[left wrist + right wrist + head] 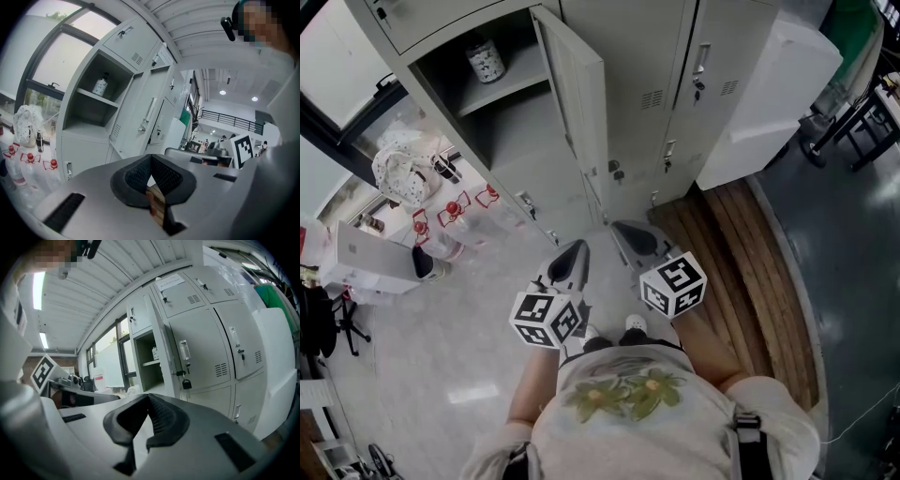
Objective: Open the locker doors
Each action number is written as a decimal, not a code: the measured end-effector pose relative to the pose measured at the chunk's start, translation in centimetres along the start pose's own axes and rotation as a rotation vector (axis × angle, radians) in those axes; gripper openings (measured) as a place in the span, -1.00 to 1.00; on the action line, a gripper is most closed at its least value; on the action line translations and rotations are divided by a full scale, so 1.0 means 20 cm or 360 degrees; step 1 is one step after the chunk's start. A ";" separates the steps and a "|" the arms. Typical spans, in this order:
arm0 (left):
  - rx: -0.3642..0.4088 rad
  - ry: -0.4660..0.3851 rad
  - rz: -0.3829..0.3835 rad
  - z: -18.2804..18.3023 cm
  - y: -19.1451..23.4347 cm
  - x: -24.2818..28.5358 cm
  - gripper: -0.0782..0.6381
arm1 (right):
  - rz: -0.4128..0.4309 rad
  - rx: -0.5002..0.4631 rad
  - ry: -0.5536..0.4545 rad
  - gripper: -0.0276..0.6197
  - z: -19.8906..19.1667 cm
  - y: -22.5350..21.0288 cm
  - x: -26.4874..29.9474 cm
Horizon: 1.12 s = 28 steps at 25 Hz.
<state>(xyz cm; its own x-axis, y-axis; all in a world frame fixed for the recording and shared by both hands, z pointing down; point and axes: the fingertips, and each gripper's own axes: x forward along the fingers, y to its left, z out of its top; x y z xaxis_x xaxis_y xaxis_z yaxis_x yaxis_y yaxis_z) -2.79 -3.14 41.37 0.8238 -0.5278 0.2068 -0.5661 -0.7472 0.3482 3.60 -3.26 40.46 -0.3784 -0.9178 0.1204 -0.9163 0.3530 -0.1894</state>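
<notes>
A bank of grey lockers (628, 56) stands ahead of me. One tall door (577, 89) is swung open, and its compartment shows a shelf with a small jar (486, 61). The doors to its right (703, 84) are closed. My left gripper (574, 247) and right gripper (623, 230) hang side by side in front of the lockers, short of them and touching nothing. Both are shut and hold nothing. The left gripper view has the left gripper (149, 158) facing the open compartment (91, 101). In the right gripper view, the right gripper (149, 396) faces the open door's edge with a padlock (186, 384) and closed doors (201, 348).
Water bottles with red caps (450, 220), a spotted bag (398, 169) and a white box (366, 258) sit on the floor at the left. A white cabinet (769, 94) stands right of the lockers. Wooden boards (741, 262) run along the floor at the right.
</notes>
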 end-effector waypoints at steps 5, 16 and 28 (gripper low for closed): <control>-0.0120 0.0051 0.0020 -0.09 0.03 -0.03 -0.70 | 0.0108 0.0063 0.0049 -0.82 -0.16 0.11 -0.05; -0.0144 0.0043 0.0107 -0.13 0.12 -0.11 -0.70 | 0.0212 0.0026 0.0112 -0.82 -0.23 0.23 0.04; -0.0221 0.0057 0.0288 -0.17 0.42 -0.33 -0.70 | 0.0408 0.0064 0.0225 -0.82 -0.37 0.51 0.30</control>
<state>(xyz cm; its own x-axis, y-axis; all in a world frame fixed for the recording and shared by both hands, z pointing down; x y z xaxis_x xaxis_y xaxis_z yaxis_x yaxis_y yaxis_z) -12.82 -4.50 46.08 0.7110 -0.6318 0.3087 -0.6975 -0.5776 0.4242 -8.90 -3.77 46.51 -0.6142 -0.7640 0.1978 -0.7835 0.5602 -0.2690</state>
